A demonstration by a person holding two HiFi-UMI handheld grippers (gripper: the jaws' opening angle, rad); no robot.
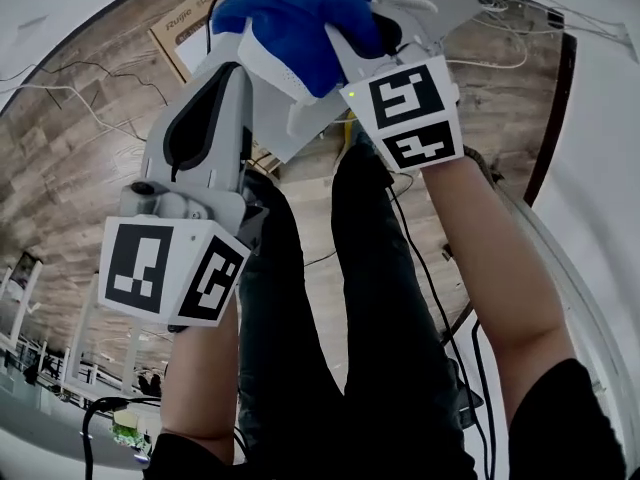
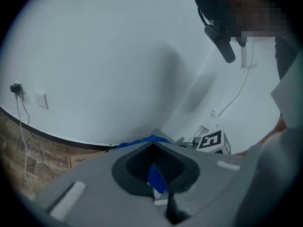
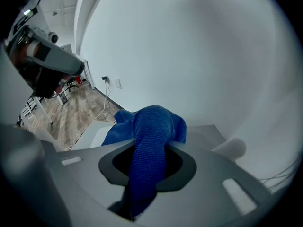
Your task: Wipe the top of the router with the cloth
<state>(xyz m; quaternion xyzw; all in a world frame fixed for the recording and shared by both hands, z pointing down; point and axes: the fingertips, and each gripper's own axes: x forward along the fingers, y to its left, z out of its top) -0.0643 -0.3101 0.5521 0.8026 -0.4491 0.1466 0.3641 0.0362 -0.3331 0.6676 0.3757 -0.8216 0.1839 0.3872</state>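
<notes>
Both grippers are raised close under the head camera, above the person's legs. A blue cloth [image 1: 295,18] [image 3: 151,126] is bunched at the top, and my right gripper [image 1: 342,43] [image 3: 150,145] is shut on it, so that a fold hangs down through the jaws. Beneath the cloth lies the flat white and grey router [image 1: 300,118] [image 3: 208,134]. My left gripper [image 1: 252,48] [image 2: 152,145] has its jaws closed at the router's edge [image 2: 161,136], with a white strip and a bit of blue showing between them. Most of the router's top is hidden.
Far below is a wooden floor [image 1: 80,168] with a cardboard box [image 1: 185,28] and loose cables [image 1: 60,93]. A white wall [image 2: 118,56] with a socket [image 2: 41,99] curves round it. The person's black trousers [image 1: 380,318] fill the middle.
</notes>
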